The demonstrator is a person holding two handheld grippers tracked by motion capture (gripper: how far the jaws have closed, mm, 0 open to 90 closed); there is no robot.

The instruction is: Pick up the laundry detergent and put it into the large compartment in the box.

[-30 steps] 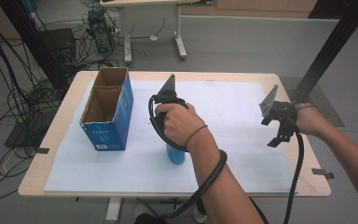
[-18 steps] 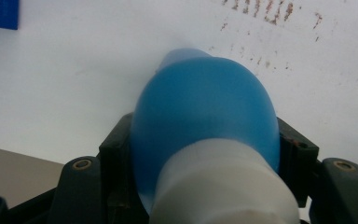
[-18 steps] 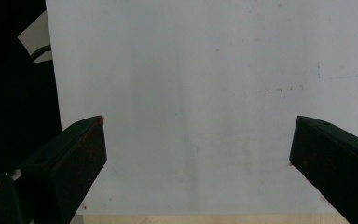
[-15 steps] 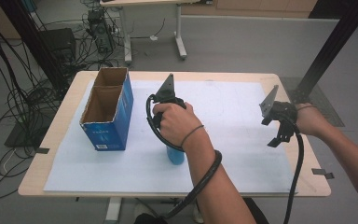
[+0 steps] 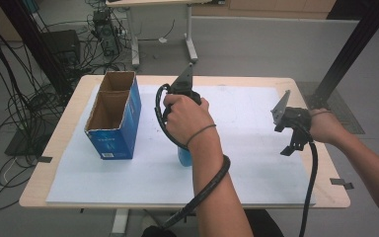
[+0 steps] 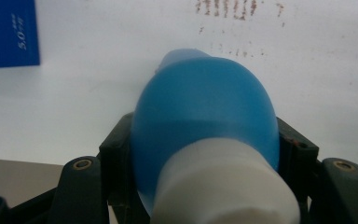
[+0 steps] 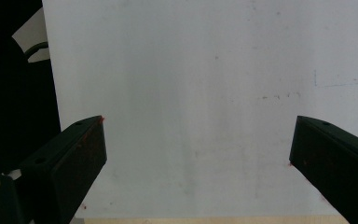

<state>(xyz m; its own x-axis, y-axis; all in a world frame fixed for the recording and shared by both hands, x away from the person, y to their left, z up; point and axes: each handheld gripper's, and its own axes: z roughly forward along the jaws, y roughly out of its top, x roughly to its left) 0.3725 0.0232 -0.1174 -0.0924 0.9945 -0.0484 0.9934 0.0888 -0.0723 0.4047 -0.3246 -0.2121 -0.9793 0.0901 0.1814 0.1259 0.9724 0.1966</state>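
Right, thing in hand: a blue bottle (image 6: pixel 205 126) with a white cap (image 6: pixel 223 184), upright under my left hand (image 5: pixel 185 116).
Landmark: the open blue cardboard box (image 5: pixel 114 116) near the far left part of the table (image 5: pixel 69 126).
Where the bottle is: just beside the box, on the side away from the table's left edge, over the white sheet (image 5: pixel 256 148); I cannot tell whether its base touches the sheet.
Left gripper (image 6: pixel 205 154): my fingers (image 6: pixel 116 154) are closed in on the bottle's shoulder from both sides, just under the cap, pads pressed to the plastic.
Right gripper (image 7: pixel 198 154): fingers spread wide with nothing between them, hanging over bare sheet, well apart from the box, far past the bottle.
Weight: I judge it light; whether it holds any liquid I cannot tell.
Stiffness: thin moulded plastic by the look, so probably a little springy under a hard squeeze, not fragile.
Slip: the skin looks smooth and rounded, and the shoulder tapers, so I expect it to want to slide down out of my pads.
Where to hold: high, where the shoulder meets the cap, so the cap's edge can act as a stop above the pads.
Risk: held near the top, the body may swing if I tilt.
Fit: either box compartment looks open enough to take it.
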